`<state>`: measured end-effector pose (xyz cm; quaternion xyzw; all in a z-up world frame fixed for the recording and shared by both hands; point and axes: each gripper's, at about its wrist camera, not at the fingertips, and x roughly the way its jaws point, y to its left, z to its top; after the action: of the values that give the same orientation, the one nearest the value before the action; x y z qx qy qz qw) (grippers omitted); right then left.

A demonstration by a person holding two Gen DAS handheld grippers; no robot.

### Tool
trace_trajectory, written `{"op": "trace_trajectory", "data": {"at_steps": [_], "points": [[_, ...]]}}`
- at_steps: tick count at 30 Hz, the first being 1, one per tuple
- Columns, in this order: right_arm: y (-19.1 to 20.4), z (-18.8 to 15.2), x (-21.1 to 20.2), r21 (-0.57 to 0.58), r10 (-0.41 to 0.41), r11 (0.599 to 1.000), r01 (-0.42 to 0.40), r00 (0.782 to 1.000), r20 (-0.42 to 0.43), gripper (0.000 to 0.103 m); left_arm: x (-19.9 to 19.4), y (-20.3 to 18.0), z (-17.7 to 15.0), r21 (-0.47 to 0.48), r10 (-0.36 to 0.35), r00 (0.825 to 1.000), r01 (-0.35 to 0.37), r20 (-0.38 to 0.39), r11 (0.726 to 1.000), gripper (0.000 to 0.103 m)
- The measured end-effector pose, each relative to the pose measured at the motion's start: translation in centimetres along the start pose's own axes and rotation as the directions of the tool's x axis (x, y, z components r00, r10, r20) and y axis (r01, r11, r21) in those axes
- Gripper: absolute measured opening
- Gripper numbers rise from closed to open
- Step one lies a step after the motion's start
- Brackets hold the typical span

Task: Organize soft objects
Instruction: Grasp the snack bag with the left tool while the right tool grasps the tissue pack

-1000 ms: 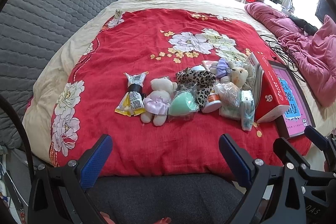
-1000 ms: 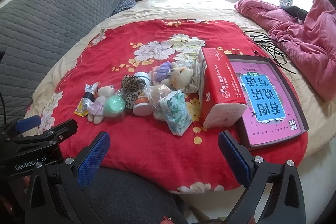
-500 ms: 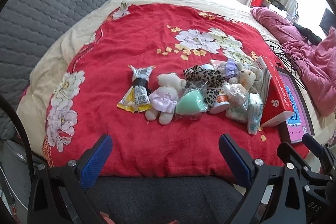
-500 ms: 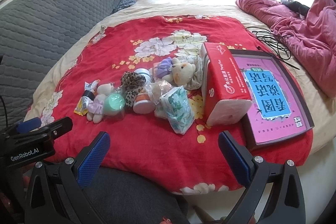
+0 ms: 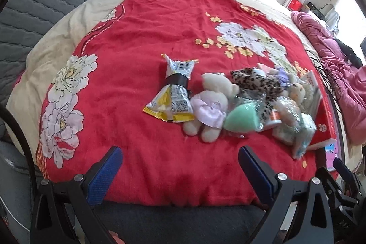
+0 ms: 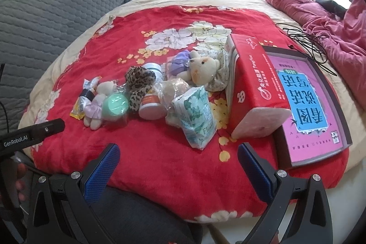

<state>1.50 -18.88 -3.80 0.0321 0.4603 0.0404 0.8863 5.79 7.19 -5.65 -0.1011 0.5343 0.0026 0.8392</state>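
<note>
A heap of soft things lies on the red flowered blanket (image 5: 137,49): a yellow snack packet (image 5: 175,95), a cream teddy in a pink skirt (image 5: 210,104), a mint sponge in a clear bag (image 5: 240,118), a leopard-print cloth (image 6: 138,82), a teddy in purple (image 6: 201,68), a green tissue pack (image 6: 197,116) and a white jar (image 6: 149,104). My left gripper (image 5: 180,170) is open and empty, short of the snack packet and teddy. My right gripper (image 6: 178,166) is open and empty, just short of the tissue pack.
A red tissue box (image 6: 254,86) stands right of the heap. A pink book in a dark tray (image 6: 308,102) lies beyond it. Black cables (image 6: 304,38) and a pink quilt (image 6: 331,22) are at the right. A grey headboard (image 6: 45,22) runs along the left.
Both grippers have moved forward toward the heap, so the objects look nearer. The left one has also swung left. Jaws stay open. Nothing on the bed has moved.
</note>
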Motion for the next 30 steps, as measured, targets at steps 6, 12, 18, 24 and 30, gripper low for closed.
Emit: {"op": "trace_trajectory", "data": {"at_steps": [6,12,18,24,30], "points": [[0.0,1.0,1.0,-0.043,-0.013,0.999,0.013,1.000,0.004,0.102,2.5,1.5,3.4,-0.034,0.021,1.000,-0.022,-0.015,0.999,0.101],[-0.7,1.9,2.0,-0.060,0.000,0.998,0.000,1.000,0.003,0.102,4.5,1.9,5.9,-0.037,0.057,0.998,-0.057,-0.020,0.998,0.101],[-0.6,2.6,2.6,-0.180,-0.009,0.984,0.010,1.000,0.006,0.100,6.4,2.1,7.2,-0.039,0.054,0.998,-0.056,-0.044,0.998,0.095],[0.4,2.9,4.2,-0.303,-0.101,0.948,0.094,0.995,-0.006,0.093,7.7,2.5,7.8,-0.042,0.058,0.997,-0.060,-0.060,0.997,0.090],[1.3,2.9,6.8,-0.330,-0.179,0.931,0.155,0.983,-0.044,0.063,9.1,2.5,7.8,-0.038,0.032,0.995,-0.036,-0.099,0.999,0.080]]}}
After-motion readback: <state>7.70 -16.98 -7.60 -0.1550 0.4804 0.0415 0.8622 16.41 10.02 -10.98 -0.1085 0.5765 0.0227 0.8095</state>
